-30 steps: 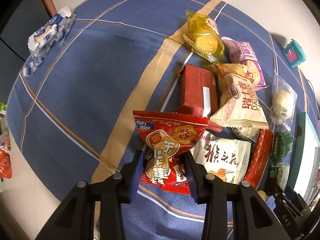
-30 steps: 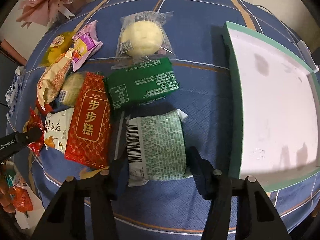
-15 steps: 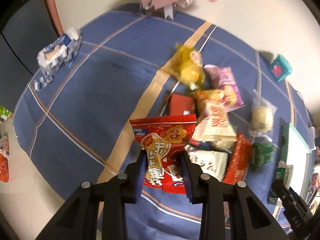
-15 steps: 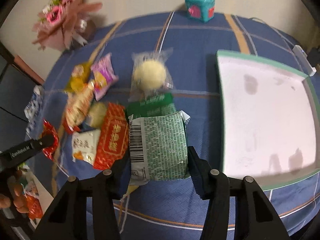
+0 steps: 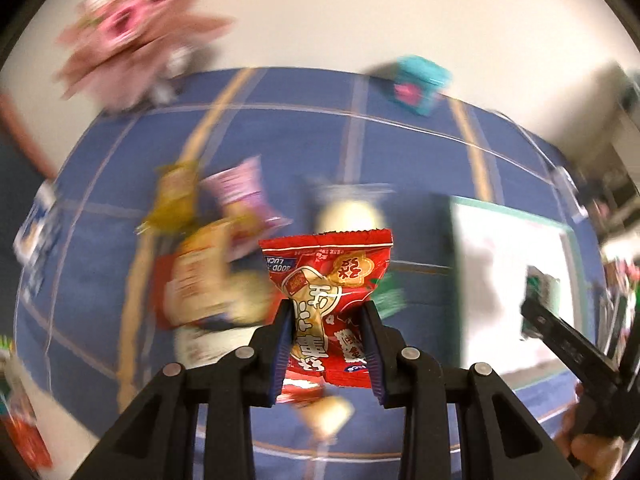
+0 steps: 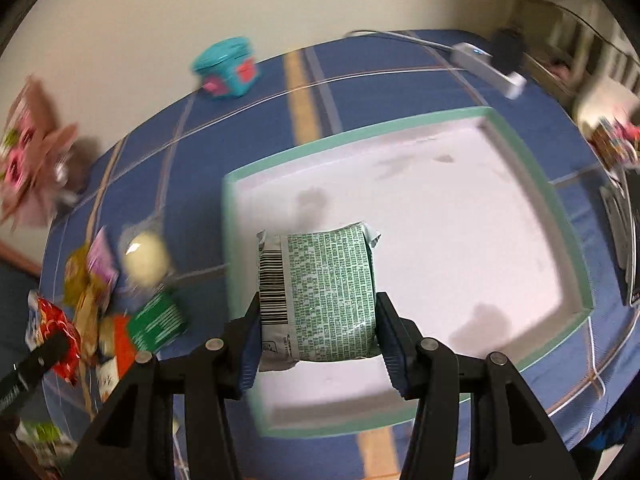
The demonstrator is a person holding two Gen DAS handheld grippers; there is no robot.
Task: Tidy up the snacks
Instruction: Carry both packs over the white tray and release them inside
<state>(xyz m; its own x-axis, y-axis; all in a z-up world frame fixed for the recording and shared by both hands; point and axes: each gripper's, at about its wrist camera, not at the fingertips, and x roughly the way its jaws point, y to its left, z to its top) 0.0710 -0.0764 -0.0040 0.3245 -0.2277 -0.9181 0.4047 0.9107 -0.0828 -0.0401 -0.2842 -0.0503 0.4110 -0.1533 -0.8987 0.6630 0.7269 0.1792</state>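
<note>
Your red packet [image 5: 328,300] with a cream figure is pinched at its waist, lifted upright above the tabletop. Your green-printed packet [image 6: 320,292], barcode at its left, hangs over the white tray [image 6: 568,240] with the mint rim. The other snacks [image 6: 120,300] lie heaped left of the tray.

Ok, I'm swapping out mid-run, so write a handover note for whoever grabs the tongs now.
Left tongs: shut on the red snack packet, held above the blue tablecloth.
Right tongs: shut on the green-printed packet, held over the white tray.
Tray: nothing lies in it.
Pile: the round pale bun, the dark green packet and the other snacks, blurred, lie left of the tray.
Done: two packets picked up.
Left: probably set both in the tray, then fetch the rest of the pile.
</note>
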